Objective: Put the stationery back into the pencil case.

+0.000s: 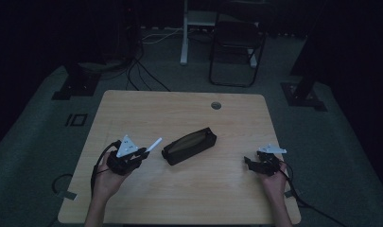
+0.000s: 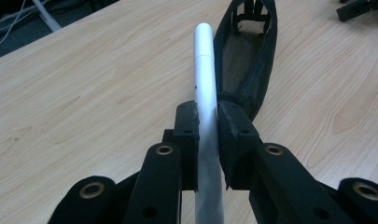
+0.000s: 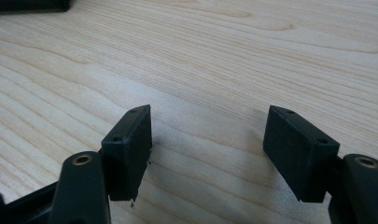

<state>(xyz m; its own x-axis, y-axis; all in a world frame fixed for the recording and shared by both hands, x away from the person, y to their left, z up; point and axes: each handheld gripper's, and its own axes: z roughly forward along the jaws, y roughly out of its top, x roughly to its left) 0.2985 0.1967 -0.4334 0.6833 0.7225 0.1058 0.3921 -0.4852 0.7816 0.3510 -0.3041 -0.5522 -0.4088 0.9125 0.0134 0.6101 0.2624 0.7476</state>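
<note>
Clamping a white pen (image 2: 206, 84), the left tool (image 2: 207, 126) faces the open pouch (image 2: 245, 56); right tool (image 3: 207, 149) gapes.

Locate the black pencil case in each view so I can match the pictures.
High view: pencil case lies open at table centre, between the two tongs.
Left gripper view: top centre, just beyond the white pen that the left tongs grip.
Right gripper view: cannot tell.
Shared landmark: the light wooden table.

Dark folding chair (image 1: 236, 47) and floor cables (image 1: 142, 71) beyond the wooden table (image 1: 132, 109).
</note>
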